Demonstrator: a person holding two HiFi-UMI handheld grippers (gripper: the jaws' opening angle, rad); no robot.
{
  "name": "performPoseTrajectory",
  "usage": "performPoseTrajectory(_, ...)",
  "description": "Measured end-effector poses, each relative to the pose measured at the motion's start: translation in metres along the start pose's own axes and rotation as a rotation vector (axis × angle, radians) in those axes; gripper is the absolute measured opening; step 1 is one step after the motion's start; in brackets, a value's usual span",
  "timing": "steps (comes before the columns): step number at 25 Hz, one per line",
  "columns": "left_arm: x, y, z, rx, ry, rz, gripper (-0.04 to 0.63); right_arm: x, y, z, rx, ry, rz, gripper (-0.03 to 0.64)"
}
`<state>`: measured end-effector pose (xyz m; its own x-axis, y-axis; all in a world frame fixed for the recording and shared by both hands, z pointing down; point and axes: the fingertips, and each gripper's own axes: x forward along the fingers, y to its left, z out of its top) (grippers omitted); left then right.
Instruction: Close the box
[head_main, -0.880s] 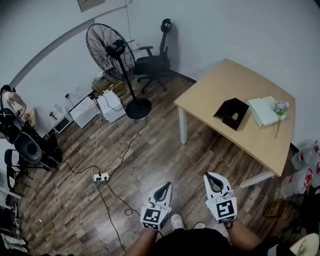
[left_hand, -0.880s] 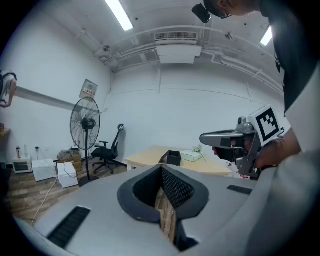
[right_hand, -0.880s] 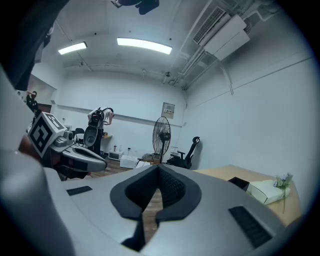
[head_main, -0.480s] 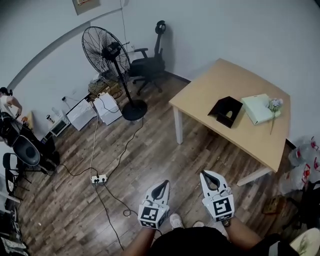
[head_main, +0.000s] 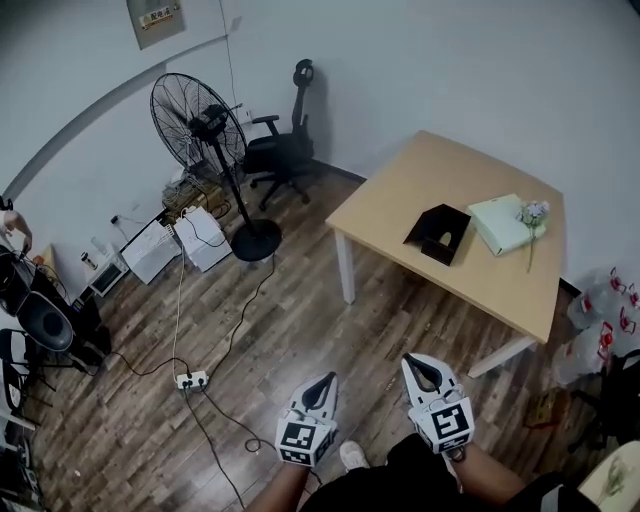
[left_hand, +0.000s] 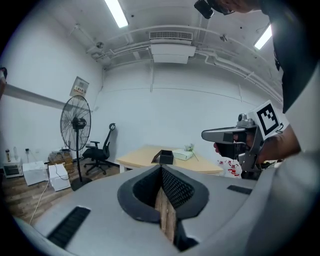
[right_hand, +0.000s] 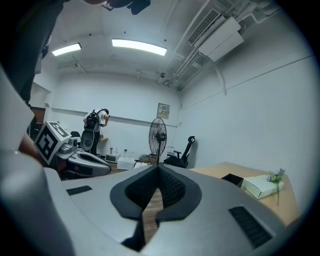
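A black box (head_main: 437, 235) stands open on the wooden table (head_main: 400, 205) with its lid tilted up. It also shows small and far off in the left gripper view (left_hand: 166, 157) and in the right gripper view (right_hand: 232, 178). Beside it lie a pale green box (head_main: 503, 222) and a flower sprig (head_main: 530, 214). My left gripper (head_main: 324, 381) and right gripper (head_main: 416, 363) hover side by side over the wood floor, well short of the table. Both are shut and hold nothing. Each gripper view shows the other gripper: the right one (left_hand: 235, 135), the left one (right_hand: 85, 162).
A tall pedestal fan (head_main: 195, 115) and a black office chair (head_main: 280, 150) stand at the back wall. White units (head_main: 205, 238), cables and a power strip (head_main: 188, 380) lie on the floor at left. Plastic bags (head_main: 600, 320) sit right of the table. A person (right_hand: 95, 125) stands far off.
The head view has shifted: the table and black box now sit further left and slightly nearer in the picture. Both grippers stay shut and low in front of the body.
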<state>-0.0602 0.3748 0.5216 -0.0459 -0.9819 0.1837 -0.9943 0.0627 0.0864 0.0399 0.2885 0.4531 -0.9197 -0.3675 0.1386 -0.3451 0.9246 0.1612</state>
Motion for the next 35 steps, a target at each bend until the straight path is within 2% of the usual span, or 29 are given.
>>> performPoseTrajectory(5,0.011,0.005,0.000,-0.002,0.002,-0.022,0.014,0.003,-0.010,-0.005,0.015,0.012,-0.033,0.012)
performPoseTrajectory(10,0.043,0.012,-0.004,0.009,0.027,-0.023,0.014,0.015,-0.033,-0.009,-0.003,-0.012,-0.027,0.012)
performPoseTrajectory(18,0.120,0.017,-0.014,0.006,0.140,-0.037,0.014,0.044,-0.099,-0.017,0.011,-0.011,-0.054,0.012)
performPoseTrajectory(23,0.176,0.008,-0.004,0.034,0.157,-0.109,0.014,0.062,-0.150,-0.027,0.036,-0.013,-0.089,0.012)
performPoseTrajectory(31,0.276,-0.001,0.019,0.073,0.168,-0.148,0.014,0.091,-0.239,-0.046,0.060,-0.004,-0.135,0.012)
performPoseTrajectory(35,0.310,-0.014,0.024,0.077,0.180,-0.179,0.014,0.096,-0.270,-0.047,0.099,-0.033,-0.122,0.012)
